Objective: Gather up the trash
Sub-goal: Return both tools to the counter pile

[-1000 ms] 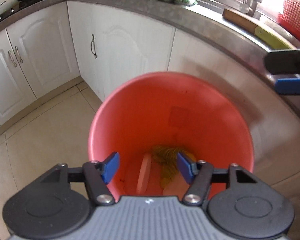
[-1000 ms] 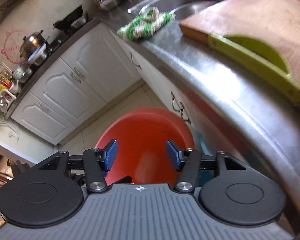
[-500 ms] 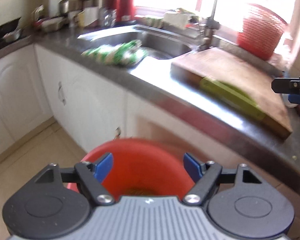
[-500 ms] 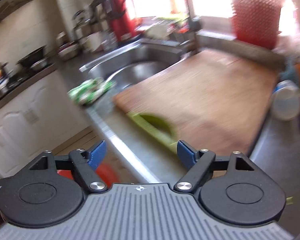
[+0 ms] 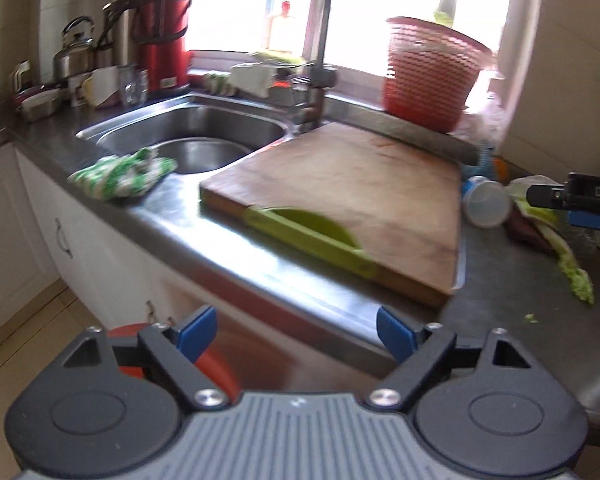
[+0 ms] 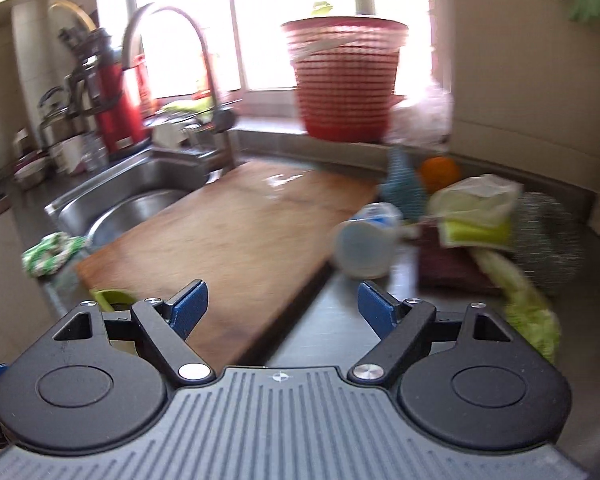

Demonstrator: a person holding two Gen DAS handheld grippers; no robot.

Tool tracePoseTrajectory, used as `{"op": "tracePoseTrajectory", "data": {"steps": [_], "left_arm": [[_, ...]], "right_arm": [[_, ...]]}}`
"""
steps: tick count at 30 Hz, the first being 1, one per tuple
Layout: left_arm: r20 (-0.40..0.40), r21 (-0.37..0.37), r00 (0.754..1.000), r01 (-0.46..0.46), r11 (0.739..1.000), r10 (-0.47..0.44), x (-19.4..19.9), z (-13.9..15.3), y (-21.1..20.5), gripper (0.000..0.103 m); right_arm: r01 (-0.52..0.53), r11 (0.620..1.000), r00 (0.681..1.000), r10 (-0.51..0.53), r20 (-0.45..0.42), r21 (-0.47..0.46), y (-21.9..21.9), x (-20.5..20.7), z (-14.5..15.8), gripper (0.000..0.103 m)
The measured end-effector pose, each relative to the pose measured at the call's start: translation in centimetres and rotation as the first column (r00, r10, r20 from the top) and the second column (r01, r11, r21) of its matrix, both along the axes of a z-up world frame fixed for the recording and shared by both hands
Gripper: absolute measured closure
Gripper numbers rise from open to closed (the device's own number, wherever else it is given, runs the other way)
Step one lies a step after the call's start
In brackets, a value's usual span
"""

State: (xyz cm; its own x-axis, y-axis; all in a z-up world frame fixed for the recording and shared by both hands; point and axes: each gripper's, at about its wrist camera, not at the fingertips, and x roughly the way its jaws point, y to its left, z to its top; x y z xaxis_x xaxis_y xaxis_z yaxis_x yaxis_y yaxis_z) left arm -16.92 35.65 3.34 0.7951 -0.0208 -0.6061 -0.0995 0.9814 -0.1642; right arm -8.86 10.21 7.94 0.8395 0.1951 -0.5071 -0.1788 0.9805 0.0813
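The trash lies on the grey counter right of the wooden cutting board (image 6: pixel 236 232): a clear plastic cup (image 6: pixel 364 244) on its side, a crumpled pale wrapper (image 6: pixel 476 208) on a dark red packet (image 6: pixel 452 268), and a limp cabbage leaf (image 6: pixel 528 304). My right gripper (image 6: pixel 283 312) hovers over the board's near right corner, its jaws still opening with nothing between them. My left gripper (image 5: pixel 296 338) is off the counter's front edge, jaws also opening and empty. The red bin (image 5: pixel 212 364) shows only as a sliver below it. The cup (image 5: pixel 486 206) and leaf (image 5: pixel 572 264) appear in the left wrist view too.
A steel sink (image 5: pixel 188 136) with a tall tap (image 5: pixel 320 40) sits left of the board. A green-and-white cloth (image 5: pixel 120 174) lies at the sink's front edge. A red mesh basket (image 6: pixel 344 80) stands by the window. A green scraper (image 5: pixel 312 236) rests on the board's front edge.
Both grippers rose from over the red bin on the floor to counter height and swung toward the cutting board. Both sets of jaws have widened.
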Motion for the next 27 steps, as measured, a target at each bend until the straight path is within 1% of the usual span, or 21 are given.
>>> {"op": "tracePoseTrajectory", "data": {"steps": [4,7,13,20,27], "left_arm": [[0.007,0.013,1.0,0.027,1.0,-0.027,-0.2,1.0,-2.7,0.014],[0.014,0.027,0.999,0.041,0.999,-0.041,-0.7,1.7,-4.7,0.012],[0.009,0.056,0.998,0.062,0.996,-0.063,-1.4,2.5,-8.0,0.012],[-0.015,0.081,0.997,0.072,0.994,-0.071,-1.7,2.7,-11.1,0.012],[-0.029,0.104,0.997,0.077,0.992,-0.074,-1.3,3.0,-13.7,0.012]], "right_arm": [[0.051,0.999,0.998,-0.051,0.024,0.002,-3.4,-0.1,0.0,0.0],[0.079,0.997,0.996,-0.08,0.027,0.017,-6.0,-0.1,-0.1,0.0],[0.135,0.99,0.99,-0.136,0.026,0.045,-11.2,0.3,-0.9,0.0],[0.182,0.981,0.983,-0.183,0.022,0.062,-15.4,1.1,-2.1,0.0],[0.219,0.972,0.975,-0.221,0.01,0.089,-18.4,2.4,-3.3,0.0]]}}
